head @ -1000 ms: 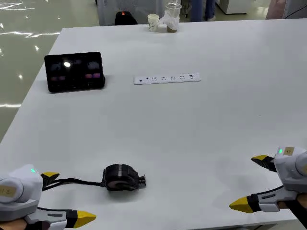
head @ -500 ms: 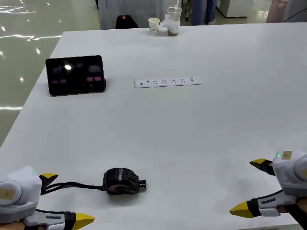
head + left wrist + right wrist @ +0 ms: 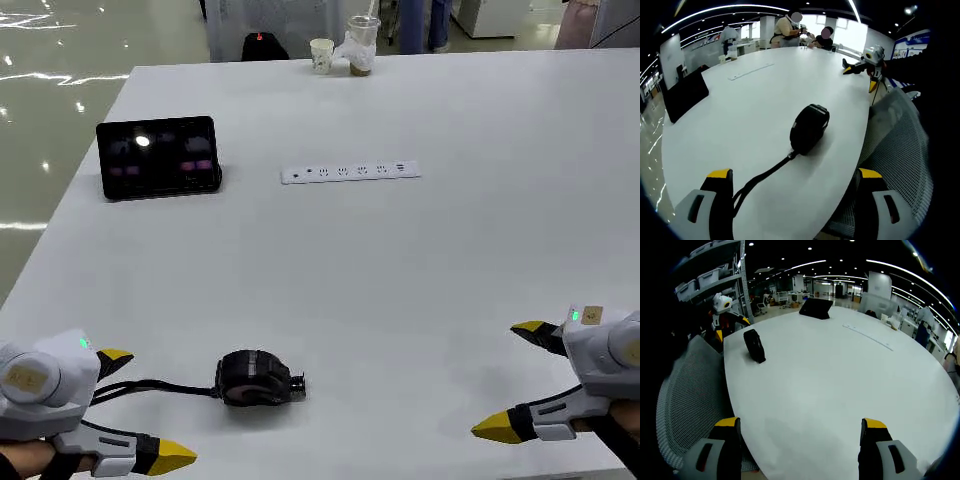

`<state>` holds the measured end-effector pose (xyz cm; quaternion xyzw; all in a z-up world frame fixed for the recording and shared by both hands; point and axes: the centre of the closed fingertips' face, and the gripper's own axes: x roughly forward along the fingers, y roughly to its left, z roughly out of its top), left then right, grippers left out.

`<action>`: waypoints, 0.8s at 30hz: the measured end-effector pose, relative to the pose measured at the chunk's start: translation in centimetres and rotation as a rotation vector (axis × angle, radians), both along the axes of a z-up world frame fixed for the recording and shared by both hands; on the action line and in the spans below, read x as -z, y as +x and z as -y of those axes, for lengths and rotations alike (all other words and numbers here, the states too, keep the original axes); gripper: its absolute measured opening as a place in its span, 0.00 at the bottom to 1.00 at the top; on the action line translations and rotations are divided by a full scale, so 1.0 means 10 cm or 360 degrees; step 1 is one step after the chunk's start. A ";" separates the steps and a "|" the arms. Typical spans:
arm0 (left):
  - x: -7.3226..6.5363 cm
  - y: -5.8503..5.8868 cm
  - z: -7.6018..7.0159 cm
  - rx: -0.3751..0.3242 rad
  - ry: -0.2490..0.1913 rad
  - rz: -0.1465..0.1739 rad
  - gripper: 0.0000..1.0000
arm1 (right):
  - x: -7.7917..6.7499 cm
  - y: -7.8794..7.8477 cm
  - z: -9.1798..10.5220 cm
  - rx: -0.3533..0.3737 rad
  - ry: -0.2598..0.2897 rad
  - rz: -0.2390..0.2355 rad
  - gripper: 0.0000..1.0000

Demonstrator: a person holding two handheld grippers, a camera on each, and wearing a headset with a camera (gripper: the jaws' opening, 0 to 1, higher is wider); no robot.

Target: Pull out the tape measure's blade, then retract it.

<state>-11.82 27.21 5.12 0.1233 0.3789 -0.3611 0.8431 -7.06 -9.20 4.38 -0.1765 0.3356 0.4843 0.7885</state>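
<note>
Table point(image 3: 420, 260): white, wide, seen from above in the head view.
Tape measure point(image 3: 255, 377): black case lying on the table at 7 o'clock of the head view, near the front edge, held by nothing.
Blade: drawn in; just the end hook shows at the case's 3 o'clock side.
Strap point(image 3: 160, 384): black cord running from the case toward 9 o'clock and in between the left jaws; contact with a jaw cannot be told.
Left gripper point(image 3: 148, 406): at 8 o'clock, jaws spread wide and yellow-tipped, gripping nothing; case straight ahead in the left gripper view.
Right gripper point(image 3: 508, 378): at 4 o'clock, well apart from the case, jaws spread wide, nothing between them.
Tablet point(image 3: 158, 157): dark screen, propped up at 10 o'clock.
Power strip point(image 3: 348, 172): white, flat, at 12 o'clock of centre.
Cups point(image 3: 338, 48): at the far edge, 12 o'clock.
Chair point(image 3: 895, 145): grey mesh, beside the table's near edge.
</note>
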 end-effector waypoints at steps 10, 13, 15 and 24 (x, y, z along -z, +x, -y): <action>-0.03 0.15 0.03 0.0080 0.0112 0.0061 0.99 | 0.02 0.03 -0.20 -0.0096 0.0009 0.0019 0.99; -0.04 0.16 0.08 0.0127 0.0101 0.0036 0.99 | 0.01 0.06 -0.27 -0.0109 0.0012 0.0016 0.99; -0.04 0.18 0.11 0.0155 0.0109 0.0035 0.99 | 0.01 0.08 -0.30 -0.0137 0.0008 0.0022 0.99; -0.05 0.24 0.26 0.0301 0.0136 0.0027 0.99 | 0.00 0.16 -0.51 -0.0249 0.0004 0.0053 0.99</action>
